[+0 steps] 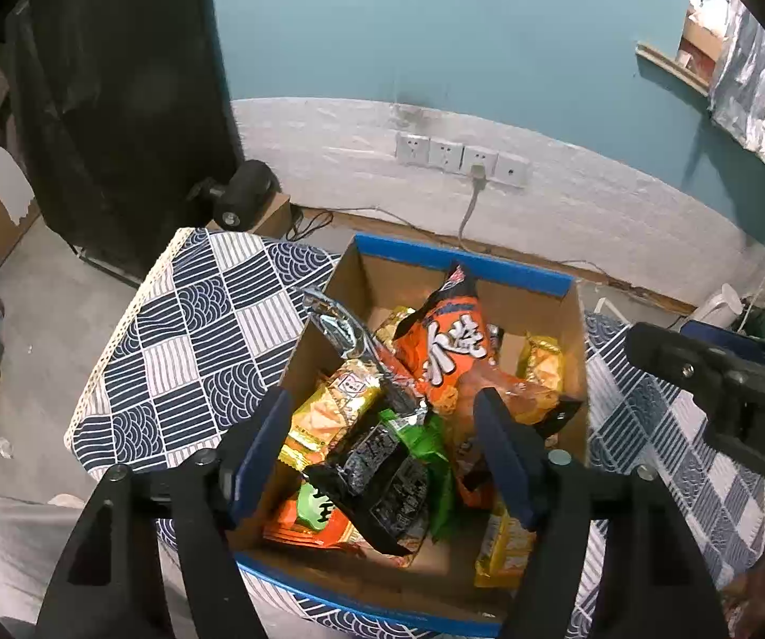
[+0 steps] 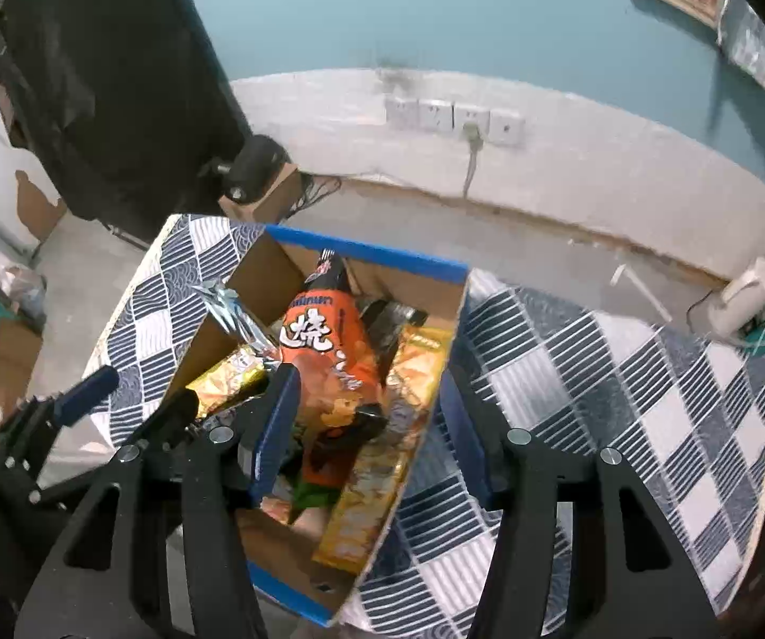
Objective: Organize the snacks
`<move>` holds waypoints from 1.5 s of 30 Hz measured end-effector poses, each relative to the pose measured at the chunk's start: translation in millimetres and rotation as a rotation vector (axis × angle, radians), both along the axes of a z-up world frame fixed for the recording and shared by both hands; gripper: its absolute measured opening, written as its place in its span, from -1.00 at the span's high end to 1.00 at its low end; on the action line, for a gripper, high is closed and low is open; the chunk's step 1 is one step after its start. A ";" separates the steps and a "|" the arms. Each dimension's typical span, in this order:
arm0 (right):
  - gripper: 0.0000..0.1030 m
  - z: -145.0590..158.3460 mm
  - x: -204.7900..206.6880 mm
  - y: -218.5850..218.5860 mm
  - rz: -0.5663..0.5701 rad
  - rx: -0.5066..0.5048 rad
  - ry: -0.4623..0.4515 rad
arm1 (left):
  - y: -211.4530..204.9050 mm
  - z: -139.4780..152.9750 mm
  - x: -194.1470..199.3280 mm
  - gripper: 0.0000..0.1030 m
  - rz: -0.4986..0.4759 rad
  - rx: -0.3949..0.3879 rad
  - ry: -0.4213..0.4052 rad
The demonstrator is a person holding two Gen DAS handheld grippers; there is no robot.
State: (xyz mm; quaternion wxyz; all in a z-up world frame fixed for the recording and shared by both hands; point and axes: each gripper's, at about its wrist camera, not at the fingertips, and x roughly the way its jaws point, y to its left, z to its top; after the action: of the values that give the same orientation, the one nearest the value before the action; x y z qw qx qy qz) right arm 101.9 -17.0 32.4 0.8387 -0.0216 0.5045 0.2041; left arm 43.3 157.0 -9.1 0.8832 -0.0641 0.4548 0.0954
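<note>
A cardboard box with blue rim (image 1: 462,261) (image 2: 372,253) sits on a table with a blue-white patterned cloth (image 1: 212,330) (image 2: 595,373). It holds several snack packets: an orange bag with white characters (image 1: 452,346) (image 2: 324,341), a black-green packet (image 1: 393,474), yellow cracker packets (image 1: 324,415) (image 2: 382,458) and a silver wrapper (image 1: 334,319) (image 2: 233,309). My left gripper (image 1: 382,458) is open above the box, over the black-green packet. My right gripper (image 2: 372,442) is open, straddling the box's right wall, left finger inside the box. Neither holds anything.
A white wall with power sockets (image 1: 462,157) and a plugged cable stands behind the table. A black curtain or panel (image 1: 116,106) and a black roller on a cardboard box (image 1: 244,197) stand at the left. The right gripper's body (image 1: 729,388) shows at the right edge.
</note>
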 end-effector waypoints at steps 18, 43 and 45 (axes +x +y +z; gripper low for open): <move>-0.38 60.7 -55.7 -39.5 0.013 0.010 -0.199 | -20.5 39.1 -33.6 -0.71 -0.047 0.006 -0.088; -0.47 64.3 -69.3 -73.3 -0.016 0.024 -0.205 | -24.0 46.6 -44.5 -0.71 -0.043 -0.014 -0.097; -0.47 63.5 -69.5 -74.9 -0.018 0.025 -0.200 | -23.7 46.8 -44.8 -0.71 -0.043 -0.013 -0.100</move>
State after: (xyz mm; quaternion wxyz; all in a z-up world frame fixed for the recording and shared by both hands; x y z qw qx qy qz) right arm 32.4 -91.9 95.9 0.8868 -0.0271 0.4159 0.1997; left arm -1.5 133.3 37.7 0.9062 -0.0650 0.4118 0.0702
